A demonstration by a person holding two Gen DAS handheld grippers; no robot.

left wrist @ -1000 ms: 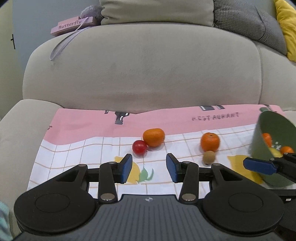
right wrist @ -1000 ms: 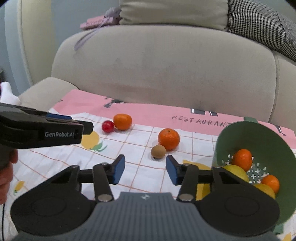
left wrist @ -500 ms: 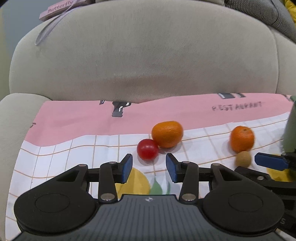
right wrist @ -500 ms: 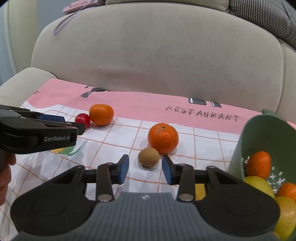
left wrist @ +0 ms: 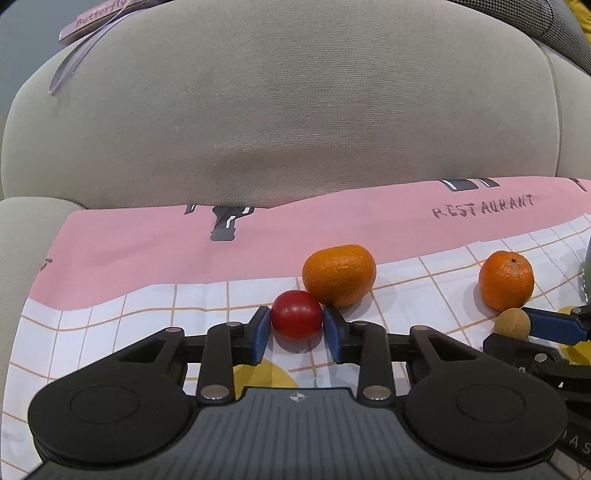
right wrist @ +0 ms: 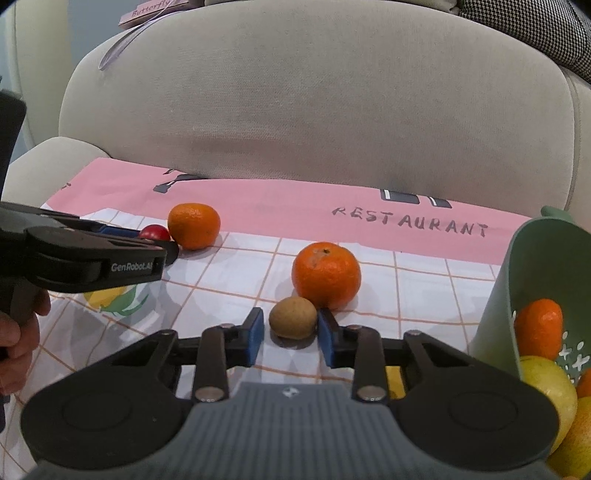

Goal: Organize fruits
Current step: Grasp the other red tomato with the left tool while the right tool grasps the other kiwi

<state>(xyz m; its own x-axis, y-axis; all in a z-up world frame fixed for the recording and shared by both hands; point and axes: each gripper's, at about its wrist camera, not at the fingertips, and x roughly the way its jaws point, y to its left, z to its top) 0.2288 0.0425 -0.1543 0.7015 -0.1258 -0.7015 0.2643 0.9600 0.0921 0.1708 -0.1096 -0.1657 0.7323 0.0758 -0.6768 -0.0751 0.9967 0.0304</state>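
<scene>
Now I'm closing my left gripper (left wrist: pixel 296 329) on the red cherry tomato (left wrist: pixel 296 314), pads touching both its sides, while my right gripper (right wrist: pixel 290 335) is closing around the small brown fruit (right wrist: pixel 293 317), both lying on the printed cloth (left wrist: pixel 129 266) over the beige sofa (left wrist: pixel 280 110).

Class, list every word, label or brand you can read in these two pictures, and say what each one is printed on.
"RESTAURANT": on the pink band of the cloth.
"Butterfly": on the pink box atop the sofa back.
"GenRobot.AI": on the side of the left gripper; its last letter is partly cut off.
No other text is readable.
</scene>
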